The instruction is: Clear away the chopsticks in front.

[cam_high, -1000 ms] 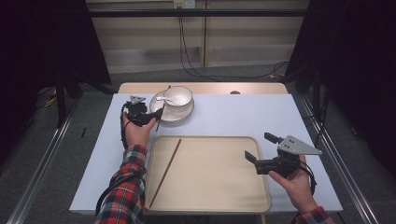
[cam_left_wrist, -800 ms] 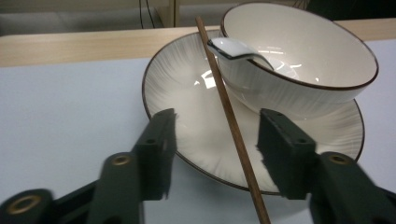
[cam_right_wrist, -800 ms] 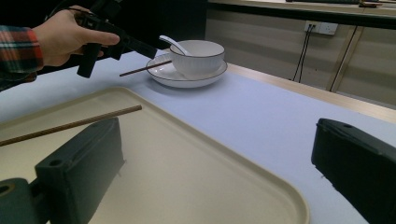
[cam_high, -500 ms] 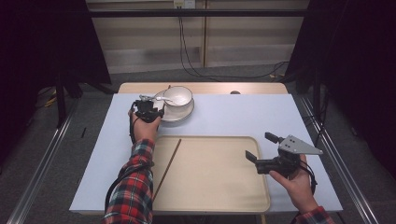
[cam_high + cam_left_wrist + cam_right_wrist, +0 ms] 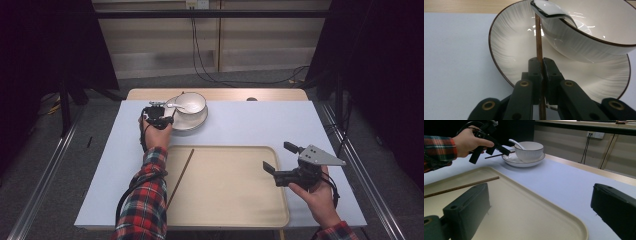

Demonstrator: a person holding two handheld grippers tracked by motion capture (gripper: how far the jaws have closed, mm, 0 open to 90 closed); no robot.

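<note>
The left tongs [image 5: 541, 75], having just closed, pinched a thin, stiff, light chopstick [image 5: 539, 42] lying across the plate [image 5: 506, 55] beside the bowl [image 5: 596, 37], while the right tongs [image 5: 281, 161] stood spread above the tray [image 5: 225, 200].

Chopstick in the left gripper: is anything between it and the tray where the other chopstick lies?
Nothing visible. The left gripper, shut on the chopstick over the plate, has bare table between it and the tray. The other chopstick lies along the tray's left side.
</note>
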